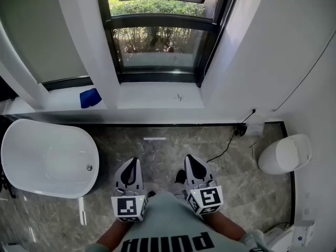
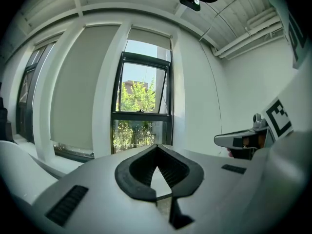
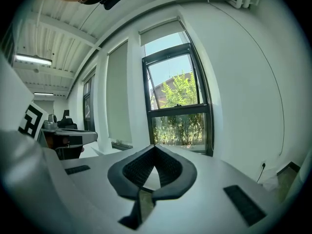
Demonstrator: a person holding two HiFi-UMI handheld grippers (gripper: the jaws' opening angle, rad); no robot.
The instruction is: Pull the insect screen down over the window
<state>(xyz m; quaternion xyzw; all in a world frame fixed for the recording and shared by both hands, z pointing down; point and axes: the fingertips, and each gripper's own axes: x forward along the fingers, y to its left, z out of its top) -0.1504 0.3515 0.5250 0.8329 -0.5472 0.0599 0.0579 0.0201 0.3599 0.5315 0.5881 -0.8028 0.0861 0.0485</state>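
Holding both claws low by my belly, I have the left gripper (image 1: 134, 161) and the right gripper (image 1: 188, 158) each pressed together on nothing. The window (image 1: 157, 46) stands square ahead, well apart from both. The insect screen (image 2: 149, 37) is, I think, the pale band across the window's top, though from here I can't be sure. It lies ahead and high above both claws, its long axis level across the frame, its free edge facing down. Neither hand looks nearer.

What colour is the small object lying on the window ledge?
Blue. The small object shows best in the head view.
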